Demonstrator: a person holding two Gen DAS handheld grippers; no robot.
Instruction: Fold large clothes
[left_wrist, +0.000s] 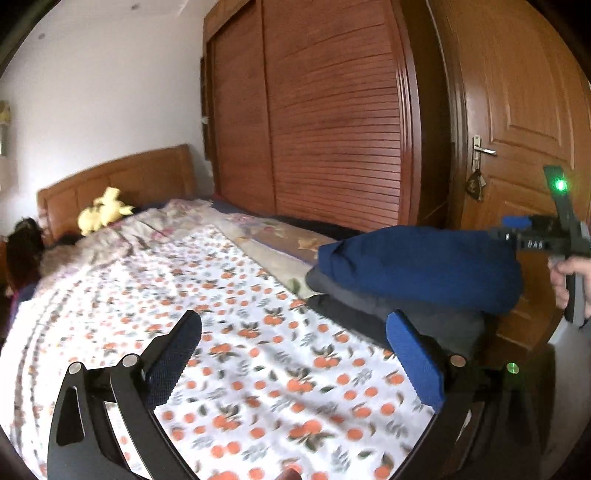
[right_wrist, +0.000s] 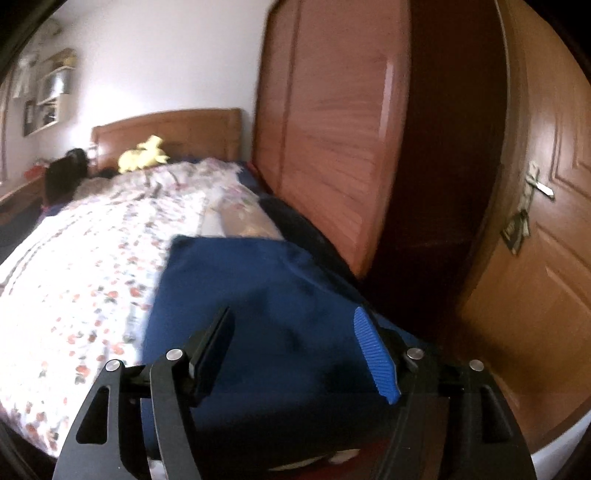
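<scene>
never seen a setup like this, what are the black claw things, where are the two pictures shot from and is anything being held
A person holds a two-finger gripper in each hand; a camera on each looks forward along its fingers. The left camera shows the left gripper, wide open and empty, over a fruit-print bedsheet, with the right gripper and the hand holding it. The right camera shows the right gripper, open over a navy garment and not clamping it. That garment lies folded on a darker garment by the bed's edge. A yellow plush toy sits near the headboard.

The bed (left_wrist: 122, 266) wears an orange-print sheet (left_wrist: 229, 332). At its right edge lies a folded blue garment (left_wrist: 424, 266) atop a dark one (left_wrist: 436, 325); a yellow plush toy (left_wrist: 105, 212) sits by the headboard (left_wrist: 122, 188).
</scene>
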